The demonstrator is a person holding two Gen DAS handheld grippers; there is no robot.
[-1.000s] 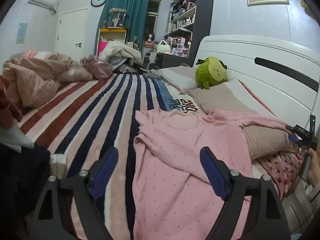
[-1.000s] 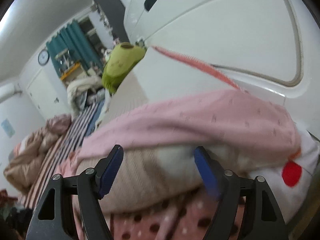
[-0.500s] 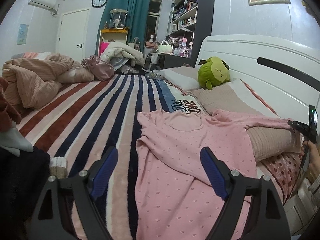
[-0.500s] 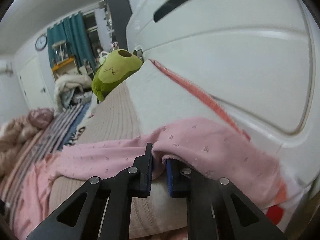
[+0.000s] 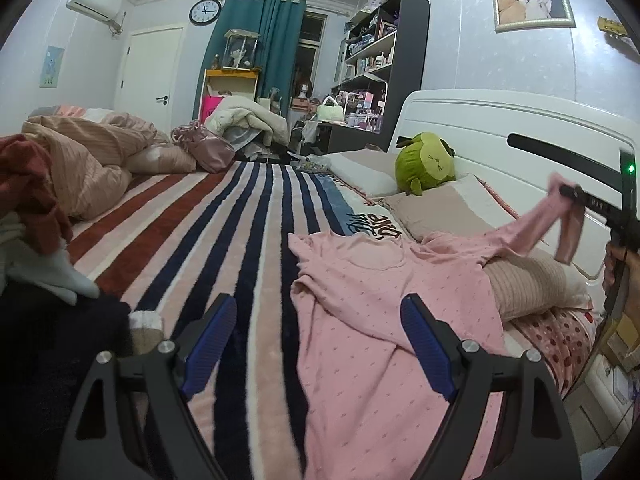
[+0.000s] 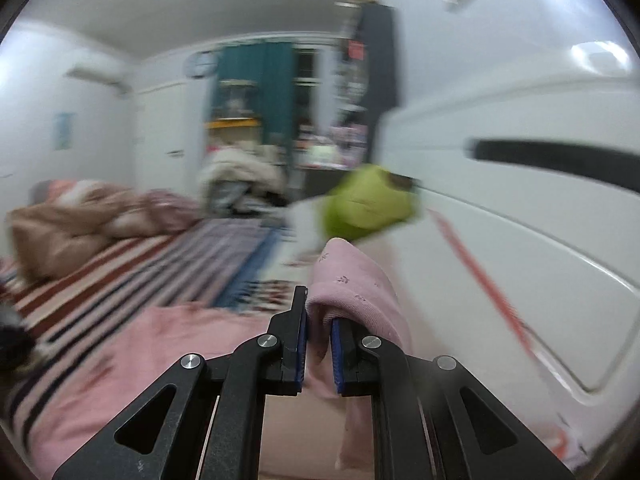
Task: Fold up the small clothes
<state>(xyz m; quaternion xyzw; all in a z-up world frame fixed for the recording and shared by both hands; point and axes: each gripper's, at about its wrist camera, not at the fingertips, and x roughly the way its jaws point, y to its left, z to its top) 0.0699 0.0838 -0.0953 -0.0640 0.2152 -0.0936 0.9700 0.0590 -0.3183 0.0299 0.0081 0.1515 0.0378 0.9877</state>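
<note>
A pink dotted long-sleeve top [image 5: 372, 320] lies spread on the striped bed cover, its right sleeve [image 5: 532, 228] stretched over a beige pillow. My right gripper [image 6: 318, 344] is shut on that sleeve's cuff [image 6: 352, 280] and holds it raised above the pillow; it also shows at the right edge of the left wrist view [image 5: 576, 194]. My left gripper [image 5: 316, 340] is open and empty, hovering low over the top's left side near the bed's front.
A beige pillow [image 5: 532, 280] and a green plush toy [image 5: 424, 162] lie along the white headboard [image 5: 500, 128]. A heap of clothes [image 5: 36, 208] and a rumpled duvet [image 5: 88, 152] sit at the left. The striped cover [image 5: 208, 232] spans the middle.
My right gripper closed on the sleeve cuff and lifted it up off the pillow, swinging toward the bed's middle. My left gripper stayed open and nearly still.
</note>
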